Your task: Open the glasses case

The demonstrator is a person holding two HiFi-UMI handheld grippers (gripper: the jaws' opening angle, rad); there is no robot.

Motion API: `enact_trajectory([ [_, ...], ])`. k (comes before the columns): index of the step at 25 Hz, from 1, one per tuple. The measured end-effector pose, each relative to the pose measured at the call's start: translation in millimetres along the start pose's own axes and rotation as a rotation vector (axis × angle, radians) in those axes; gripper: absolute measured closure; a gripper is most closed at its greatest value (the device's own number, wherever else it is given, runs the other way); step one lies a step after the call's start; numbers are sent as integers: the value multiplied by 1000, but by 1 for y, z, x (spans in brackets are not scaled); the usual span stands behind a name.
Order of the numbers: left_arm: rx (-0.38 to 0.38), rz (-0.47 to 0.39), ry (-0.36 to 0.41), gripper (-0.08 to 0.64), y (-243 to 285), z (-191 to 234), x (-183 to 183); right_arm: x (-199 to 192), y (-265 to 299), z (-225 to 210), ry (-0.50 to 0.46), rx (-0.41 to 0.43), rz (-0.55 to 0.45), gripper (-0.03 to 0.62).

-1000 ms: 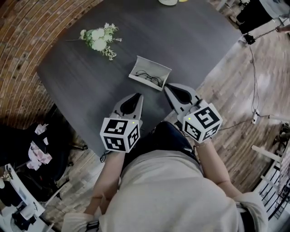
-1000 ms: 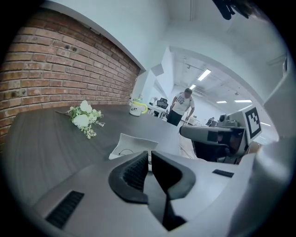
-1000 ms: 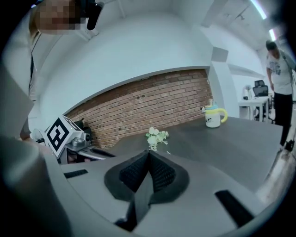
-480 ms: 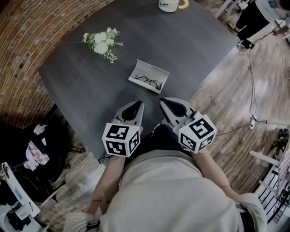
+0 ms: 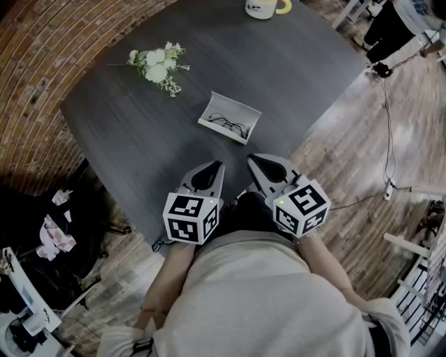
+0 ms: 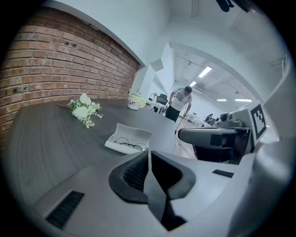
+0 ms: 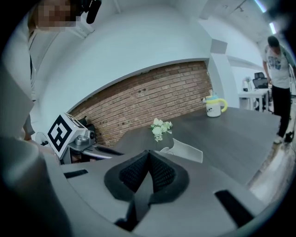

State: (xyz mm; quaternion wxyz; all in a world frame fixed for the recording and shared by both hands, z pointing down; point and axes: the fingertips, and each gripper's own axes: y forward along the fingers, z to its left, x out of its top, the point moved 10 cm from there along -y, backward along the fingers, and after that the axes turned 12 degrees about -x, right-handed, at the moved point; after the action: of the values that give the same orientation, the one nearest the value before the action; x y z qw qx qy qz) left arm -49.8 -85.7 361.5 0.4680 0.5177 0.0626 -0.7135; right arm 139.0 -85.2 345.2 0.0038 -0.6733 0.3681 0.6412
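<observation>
Dark worktop (image 5: 139,139) beside brick wall. Glasses case (image 5: 237,106) mid-worktop, lid already up, glasses (image 5: 228,123) lying inside. Left tongs (image 5: 219,164) and right tongs (image 5: 250,157) both shut, empty, at near edge, well apart from case. Case likely light, stiff-shelled, smooth; may skid if pushed. Best hold: lid's free rim, base pinned.

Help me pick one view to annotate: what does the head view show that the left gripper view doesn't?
Only the head view: the wearer's torso and dark clutter on the floor beside the table. Only the left gripper view: a standing person in the background and ceiling lights. Both: the open glasses case with glasses inside, the flowers, the mug, the table.
</observation>
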Motion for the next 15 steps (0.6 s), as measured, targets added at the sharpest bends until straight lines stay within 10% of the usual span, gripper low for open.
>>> enact_trajectory([
  [15,2,8,9,523,2,4,4,-1,5,0,14,13,10,588],
])
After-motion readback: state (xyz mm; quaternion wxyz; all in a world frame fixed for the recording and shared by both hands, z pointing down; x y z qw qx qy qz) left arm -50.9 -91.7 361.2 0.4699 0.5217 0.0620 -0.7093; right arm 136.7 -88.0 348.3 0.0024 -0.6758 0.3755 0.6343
